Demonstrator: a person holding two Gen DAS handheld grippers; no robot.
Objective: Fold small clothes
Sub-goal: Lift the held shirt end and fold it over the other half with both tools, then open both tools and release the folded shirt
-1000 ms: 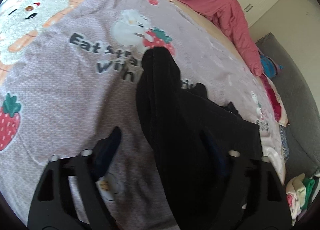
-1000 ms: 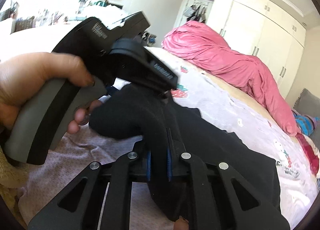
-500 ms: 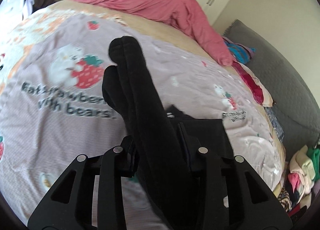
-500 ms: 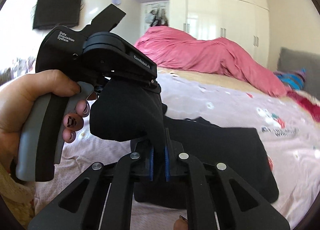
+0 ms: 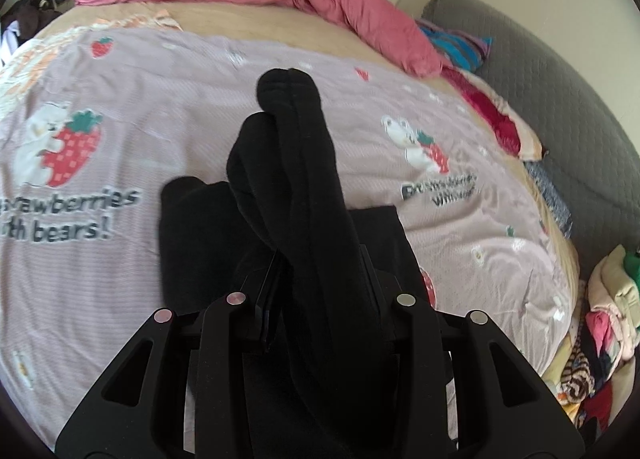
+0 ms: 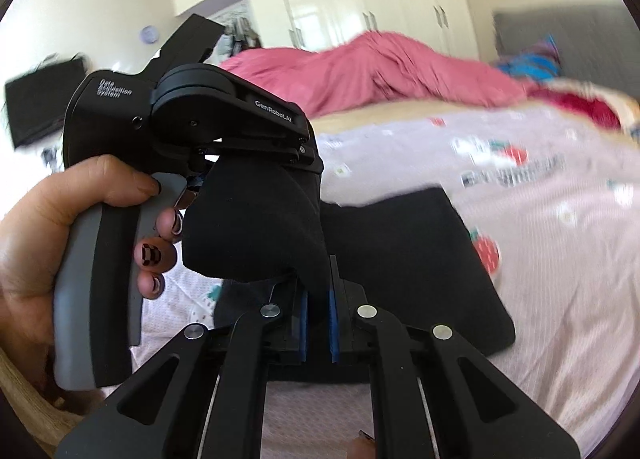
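We've got both the left tongs (image 5: 320, 291) and right tongs (image 6: 318, 319) clamped on the black garment (image 5: 296, 163), which hides our left tips, above the bed (image 5: 192, 107).

matt black knit garment (image 5: 304, 195) (soft cloth)

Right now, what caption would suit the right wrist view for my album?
Both handheld grippers, right gripper and left gripper, pinch a black sock above a folded black garment on the strawberry bedspread.
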